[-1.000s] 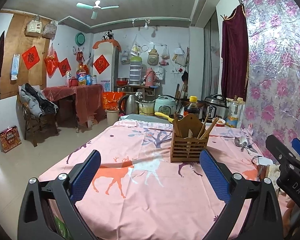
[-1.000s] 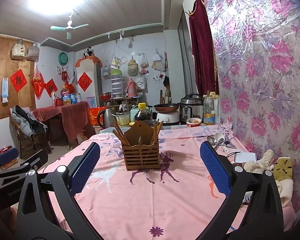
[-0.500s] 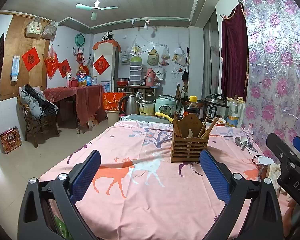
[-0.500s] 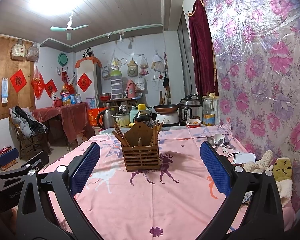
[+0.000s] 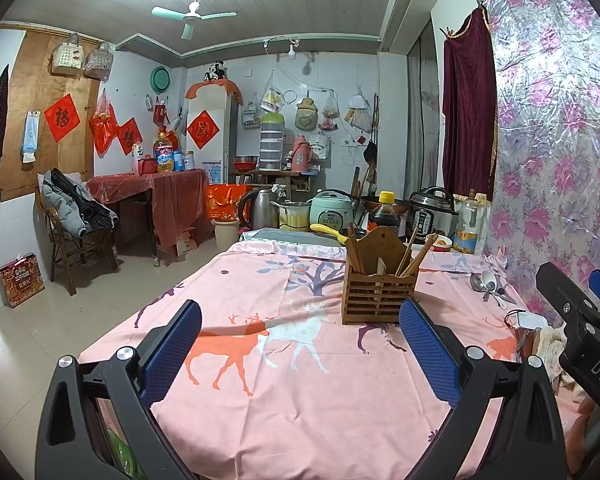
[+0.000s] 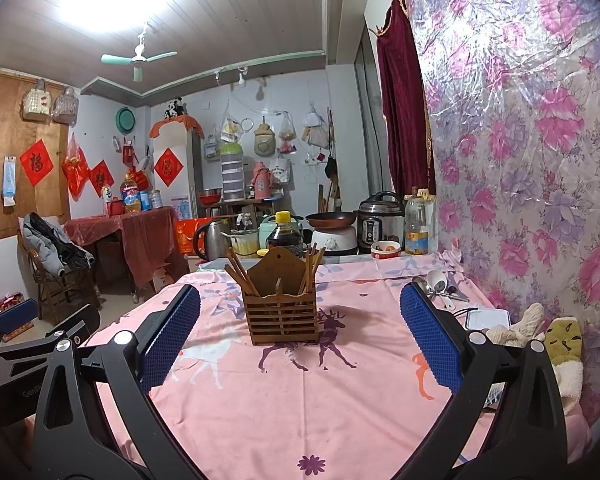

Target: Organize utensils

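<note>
Two grippers hover low over the pink deer-print tablecloth (image 6: 300, 400), and neither carries anything. Out at the far right edge by the floral wall lies a small cluster of metal and white spoons (image 6: 438, 286), bowls nested, handles fanning toward the wall. They look light, stiff and slick; a pinch across a handle, clear of the rounded bowl, seems the surest hold, since a smooth bowl could squirt out. Mid-table stands the slatted wooden utensil holder (image 6: 282, 318), upright, brown chopsticks (image 6: 238, 278) leaning out both sides of its raised back panel. It looks light enough to tip if bumped hard. The left gripper (image 5: 300, 350) is spread wide, blue pads (image 5: 430, 360) touching nothing. The right gripper (image 6: 300, 334) gapes just as wide, framing the holder, well apart from the spoons.
</note>
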The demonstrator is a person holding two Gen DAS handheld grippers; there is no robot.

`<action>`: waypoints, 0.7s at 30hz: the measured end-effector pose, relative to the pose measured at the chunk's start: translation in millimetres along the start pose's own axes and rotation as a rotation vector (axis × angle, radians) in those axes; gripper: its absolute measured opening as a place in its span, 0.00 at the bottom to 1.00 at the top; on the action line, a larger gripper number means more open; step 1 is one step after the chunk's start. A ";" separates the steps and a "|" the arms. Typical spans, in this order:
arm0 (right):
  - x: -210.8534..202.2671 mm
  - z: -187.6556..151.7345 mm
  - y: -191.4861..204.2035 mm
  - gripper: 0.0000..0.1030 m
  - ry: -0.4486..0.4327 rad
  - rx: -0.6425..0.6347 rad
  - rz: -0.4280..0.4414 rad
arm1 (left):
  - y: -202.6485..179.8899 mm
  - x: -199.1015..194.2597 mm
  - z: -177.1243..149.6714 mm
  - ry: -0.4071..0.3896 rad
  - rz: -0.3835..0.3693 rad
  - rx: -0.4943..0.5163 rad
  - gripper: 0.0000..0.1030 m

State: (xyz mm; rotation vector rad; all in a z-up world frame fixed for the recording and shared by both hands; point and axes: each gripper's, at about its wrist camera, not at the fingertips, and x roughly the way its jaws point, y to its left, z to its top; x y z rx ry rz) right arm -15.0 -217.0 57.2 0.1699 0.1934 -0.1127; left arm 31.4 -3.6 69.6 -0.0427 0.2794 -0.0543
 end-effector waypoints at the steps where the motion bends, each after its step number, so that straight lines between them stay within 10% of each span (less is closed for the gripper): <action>1: -0.2 -1.0 0.5 0.93 0.001 0.000 0.000 | 0.0 0.0 0.0 0.000 -0.001 0.000 0.95; 21: -0.1 1.9 -0.9 0.93 -0.003 0.000 -0.001 | 0.6 -0.7 -3.2 0.007 0.007 -0.001 0.95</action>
